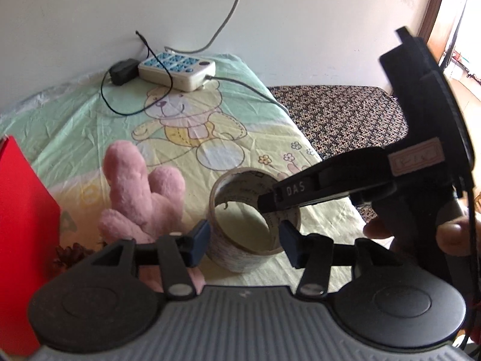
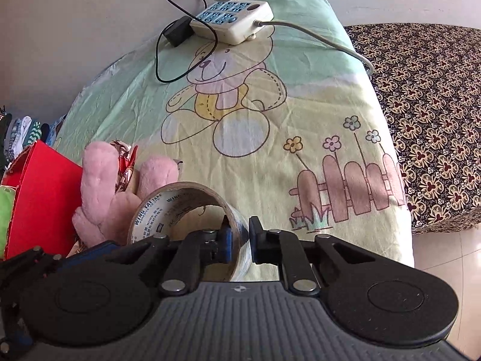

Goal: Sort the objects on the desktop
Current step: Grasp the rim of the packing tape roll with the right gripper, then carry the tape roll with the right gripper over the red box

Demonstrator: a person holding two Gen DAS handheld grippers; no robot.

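Tape roll (image 2: 192, 225): stands near, on the bear-print sheet (image 2: 270, 162), just right of the pink plush toy (image 2: 102, 198). Right gripper (image 2: 240, 240): jaws clamped on the roll's right wall. Left gripper (image 1: 244, 243): jaws apart, straddling the roll. Red box (image 2: 42, 198): far left. Power strip (image 2: 231, 21): far end.

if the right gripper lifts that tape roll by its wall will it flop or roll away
The tape roll probably stays stiff: its ring holds a round shape with the right gripper pinching one wall. It looks light, since the core is hollow and the wound layer thin. Set on its curved edge it could roll, though the soft, wrinkled bedsheet may slow it.
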